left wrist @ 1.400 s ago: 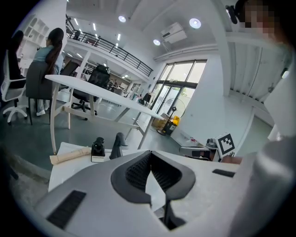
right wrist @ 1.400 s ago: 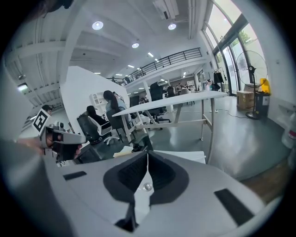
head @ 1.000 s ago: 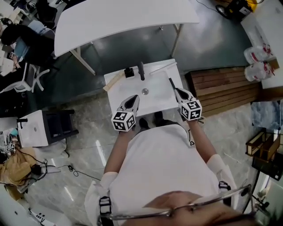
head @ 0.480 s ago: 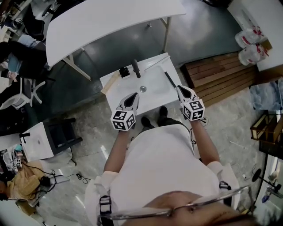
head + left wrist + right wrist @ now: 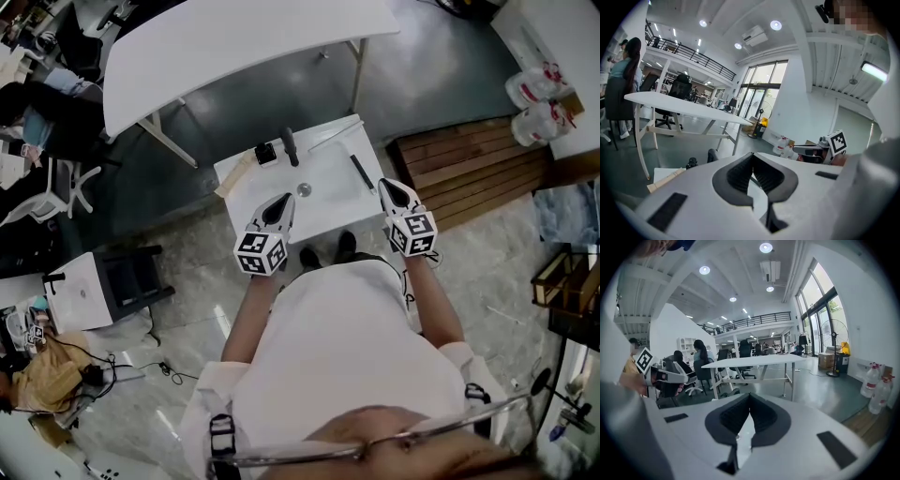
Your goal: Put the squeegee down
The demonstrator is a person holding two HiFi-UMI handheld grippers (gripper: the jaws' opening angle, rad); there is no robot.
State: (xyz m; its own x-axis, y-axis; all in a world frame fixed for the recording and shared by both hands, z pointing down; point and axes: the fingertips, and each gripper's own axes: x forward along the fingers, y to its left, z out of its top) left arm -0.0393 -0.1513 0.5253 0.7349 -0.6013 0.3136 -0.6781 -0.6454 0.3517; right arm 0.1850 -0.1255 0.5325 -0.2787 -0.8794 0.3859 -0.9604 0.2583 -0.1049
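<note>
Both of your grippers are empty. Your left gripper (image 5: 283, 200) has its jaws closed pad to pad with nothing between them. Your right gripper (image 5: 386, 185) is the same: in its own view the ribbed pads (image 5: 762, 416) meet at the tips, and only pale surface shows through the gap below them.

The squeegee (image 5: 362, 173), which I take to be the slim dark bar, lies flat on the white counter (image 5: 328, 202). It is to the right of the drain (image 5: 303, 188), close to the counter's right edge, and neither gripper touches it.

Its long axis runs roughly away from you. The far end reaches past the drain and leans slightly toward the drain's side, while the near end sits about level with the drain and further out to the right.

Your right hand is the nearer one by a clear margin. Its jaw tips sit just beside the bar's near end, on the side away from the drain, and they point along much the same line as the bar. Your left jaws sit just beside the drain on your side of it, so the drain lies between them and the squeegee.

Judging from this, the putting-down looks done. If you move off, draw the right gripper back toward yourself and away from the drain so the tips do not nudge the bar's near end.
</note>
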